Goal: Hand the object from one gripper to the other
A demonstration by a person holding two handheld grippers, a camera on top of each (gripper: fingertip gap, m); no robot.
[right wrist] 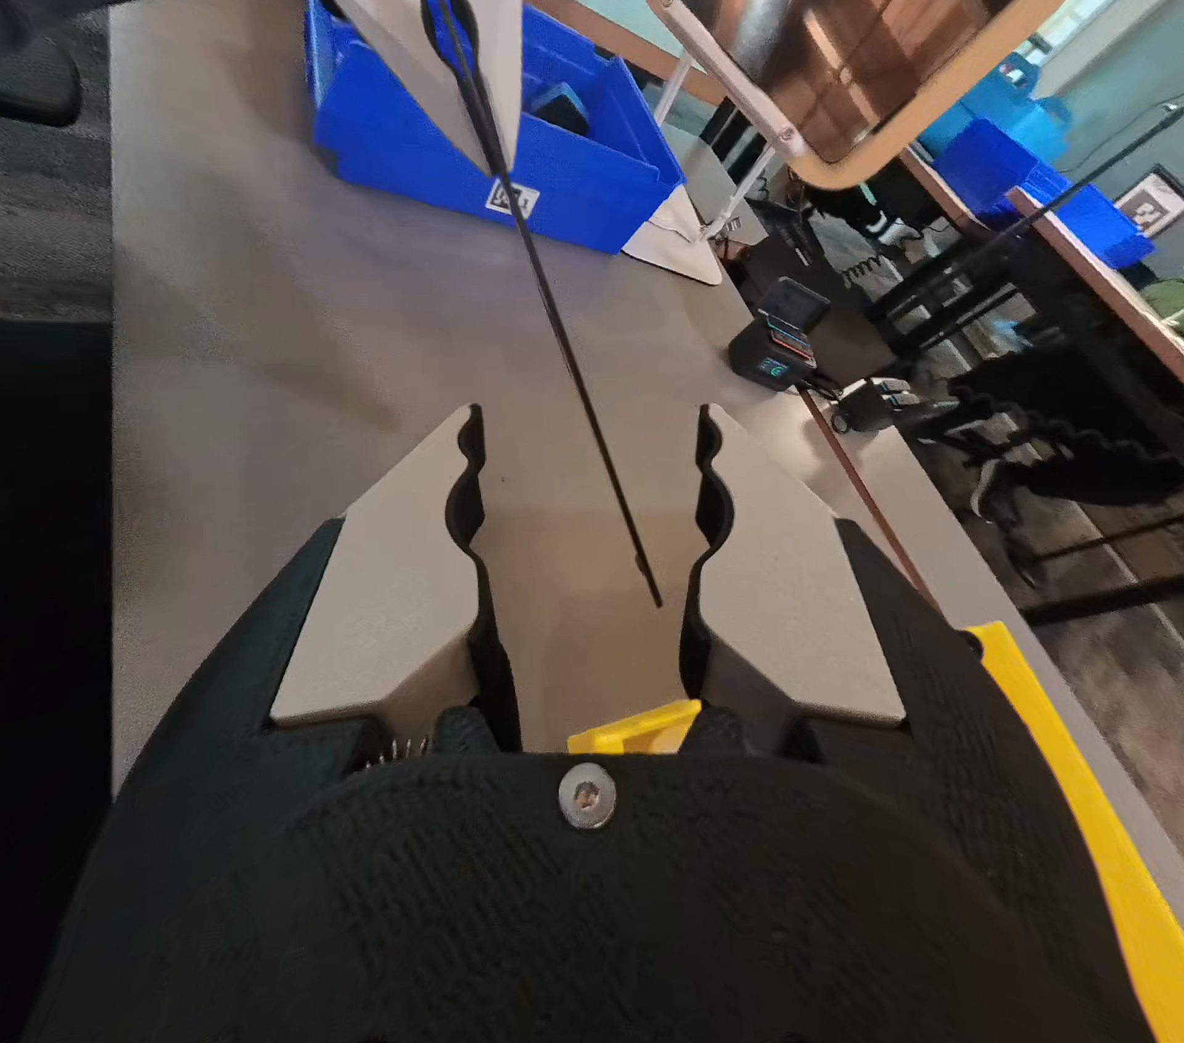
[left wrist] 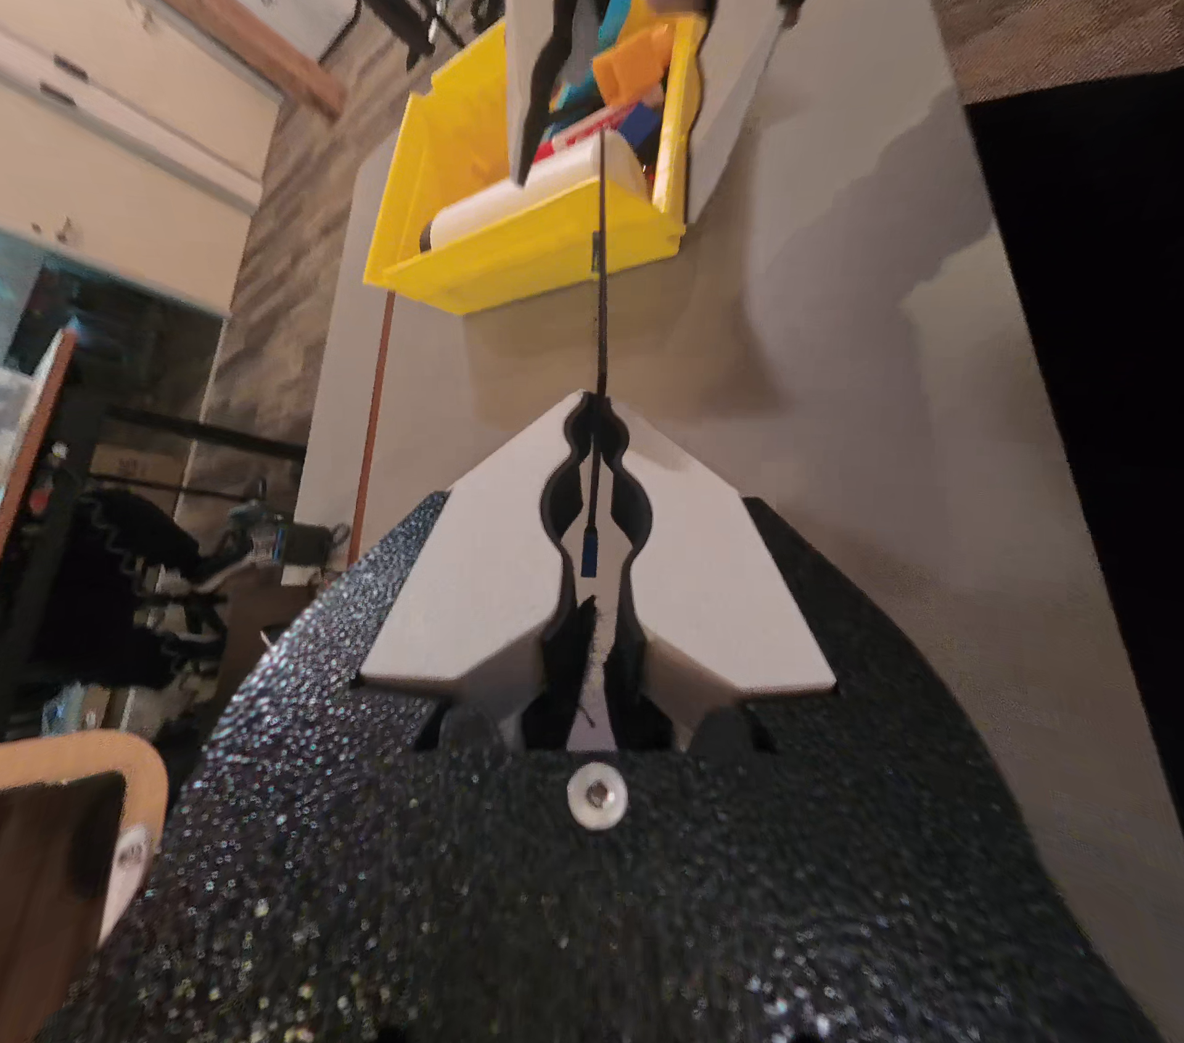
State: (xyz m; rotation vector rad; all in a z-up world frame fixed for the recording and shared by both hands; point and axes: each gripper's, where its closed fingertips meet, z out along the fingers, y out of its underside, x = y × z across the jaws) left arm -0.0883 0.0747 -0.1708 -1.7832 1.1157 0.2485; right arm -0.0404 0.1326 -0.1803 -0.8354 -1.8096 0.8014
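Between the right gripper (right wrist: 588,506) jaws, spread wide, the rod (right wrist: 564,352) tip hangs unclamped. Left gripper (left wrist: 596,403) jaws are clamped on its blue end; handover looks half done, with grab and release left.

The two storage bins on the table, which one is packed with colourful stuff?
The yellow plastic bin, crammed with a white roll and orange, blue and red pieces. The blue plastic bin shows only one dark item inside.

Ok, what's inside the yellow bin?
The yellow bin holds a white roll and a jumble of orange, blue and red pieces. The right gripper covers the rest.
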